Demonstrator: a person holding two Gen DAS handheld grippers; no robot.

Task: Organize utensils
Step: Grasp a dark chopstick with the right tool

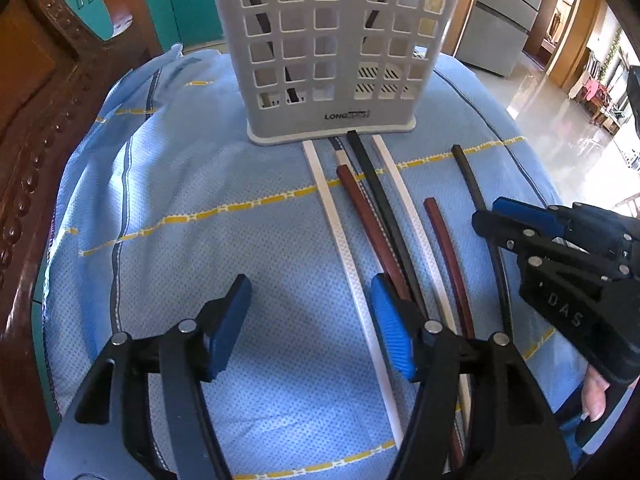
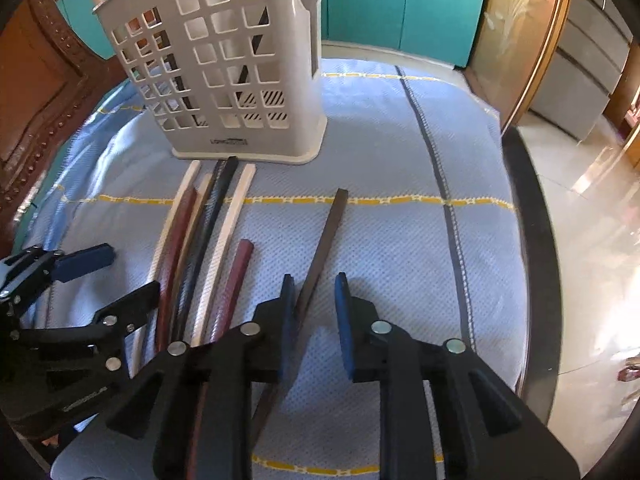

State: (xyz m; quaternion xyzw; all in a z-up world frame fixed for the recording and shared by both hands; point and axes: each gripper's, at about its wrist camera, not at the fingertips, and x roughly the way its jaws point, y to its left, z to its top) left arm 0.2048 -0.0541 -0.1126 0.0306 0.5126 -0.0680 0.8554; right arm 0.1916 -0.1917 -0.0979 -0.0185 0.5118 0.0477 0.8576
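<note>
A grey lattice utensil holder [image 1: 332, 48] stands upright on the blue cloth, with dark chopsticks inside; it also shows in the right wrist view [image 2: 232, 68]. Several chopsticks lie in front of it: a white one [image 1: 340, 232], a red-brown one [image 1: 368, 228], a black one [image 1: 384, 208], another white one [image 1: 412, 216], a short red-brown one [image 1: 448, 256] and a dark one [image 2: 324, 248]. My left gripper [image 1: 310, 324] is open over the leftmost white chopstick. My right gripper [image 2: 314, 320] is open, its fingers either side of the dark chopstick, which lies apart on the right.
A blue cloth [image 1: 200, 200] with yellow lines covers the round table [image 2: 532, 240]. A carved wooden chair back [image 1: 36, 120] stands at the left. Teal cabinets [image 2: 400, 4] are behind. The shiny floor [image 2: 592, 240] lies beyond the table's right edge.
</note>
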